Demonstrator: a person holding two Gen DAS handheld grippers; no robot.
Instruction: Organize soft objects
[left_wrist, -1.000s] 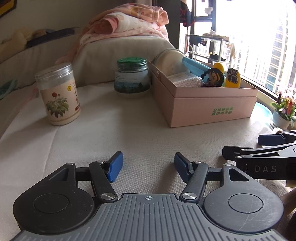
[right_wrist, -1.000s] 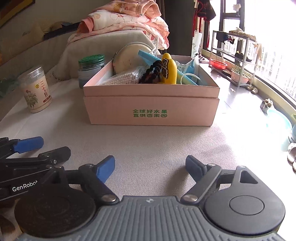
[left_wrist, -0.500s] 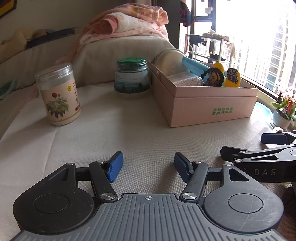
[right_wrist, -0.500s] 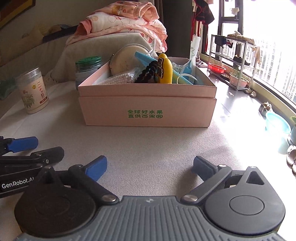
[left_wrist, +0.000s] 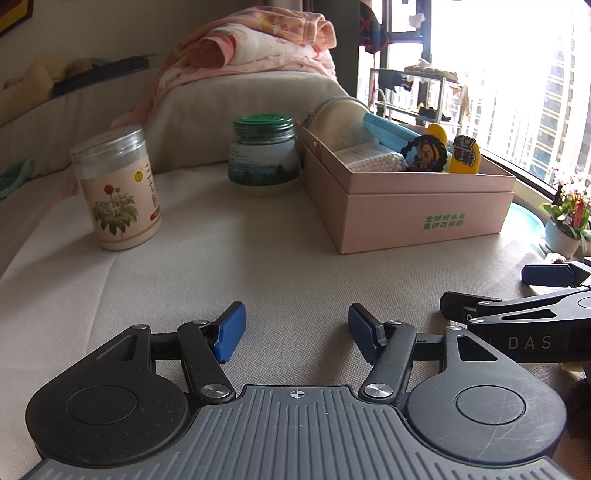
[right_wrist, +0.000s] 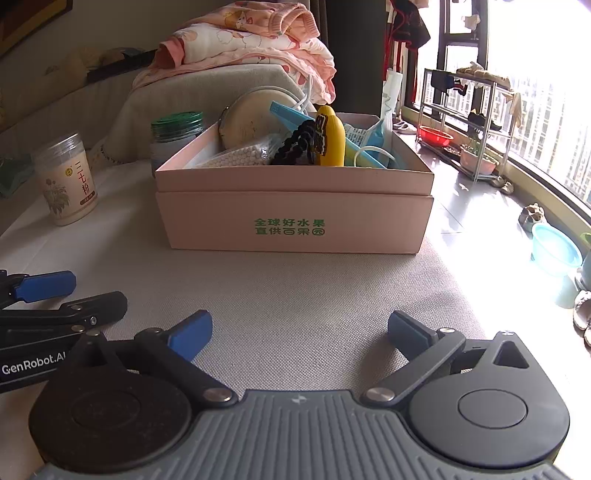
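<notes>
Both tongs sit released with nothing in them: left tongs (left_wrist: 297, 330) bottom centre of its view, right tongs (right_wrist: 299, 332) likewise. The pink cardboard box (right_wrist: 295, 218), mid-frame on the beige fabric surface (right_wrist: 295, 288), holds a yellow banana-shaped soft toy (right_wrist: 330, 136), a black hair tie (right_wrist: 295, 146) and cotton swabs (right_wrist: 240, 157).

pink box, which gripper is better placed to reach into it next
Right, probably. The right gripper faces the pink box squarely, jaws open and empty. For the left gripper the box sits off to its right.
</notes>
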